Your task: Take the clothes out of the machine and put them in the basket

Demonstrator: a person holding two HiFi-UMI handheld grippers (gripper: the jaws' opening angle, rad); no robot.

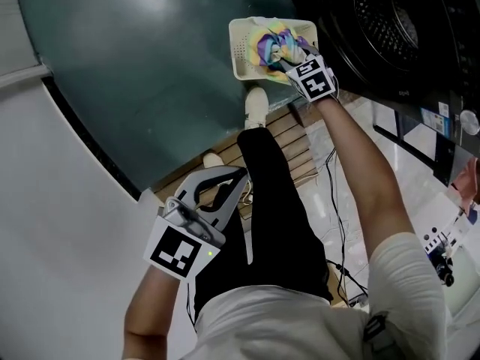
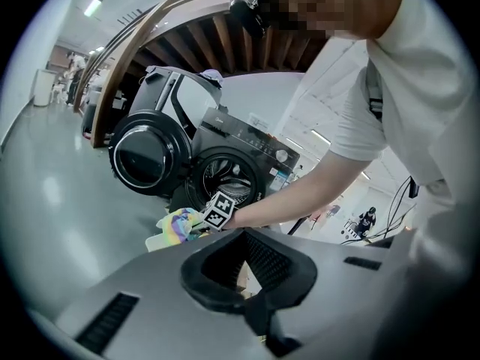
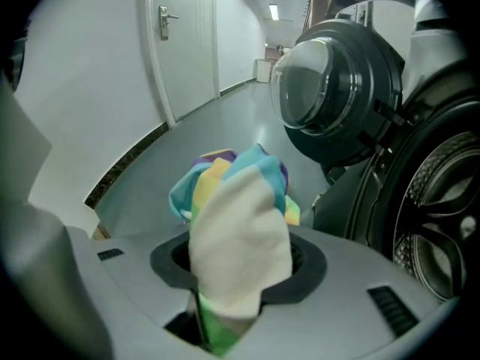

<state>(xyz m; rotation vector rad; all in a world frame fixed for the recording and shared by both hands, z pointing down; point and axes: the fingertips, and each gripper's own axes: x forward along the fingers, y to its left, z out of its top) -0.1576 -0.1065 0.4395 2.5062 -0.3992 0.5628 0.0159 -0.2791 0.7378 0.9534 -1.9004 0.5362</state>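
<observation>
A cream plastic basket (image 1: 244,51) stands on the floor beside the dark front-loading machine (image 1: 390,28), whose round door (image 3: 330,103) hangs open. My right gripper (image 1: 291,52) is right over the basket, pointing steeply down and shut on a pastel rainbow cloth (image 1: 274,43). In the right gripper view the cloth (image 3: 240,223) bulges up between the jaws of the right gripper (image 3: 240,276). I cannot tell whether the cloth touches the basket. My left gripper (image 1: 225,190) hangs low by the person's leg, open, with nothing in it. The left gripper view also shows the basket (image 2: 154,242) and cloth (image 2: 178,223).
The person's dark-trousered leg and white shoe (image 1: 256,105) stand on a wooden slatted platform (image 1: 296,137) just short of the basket. Cables (image 1: 337,223) trail on the floor at the right. A white wall (image 1: 60,201) curves along the left of the green floor (image 1: 135,73).
</observation>
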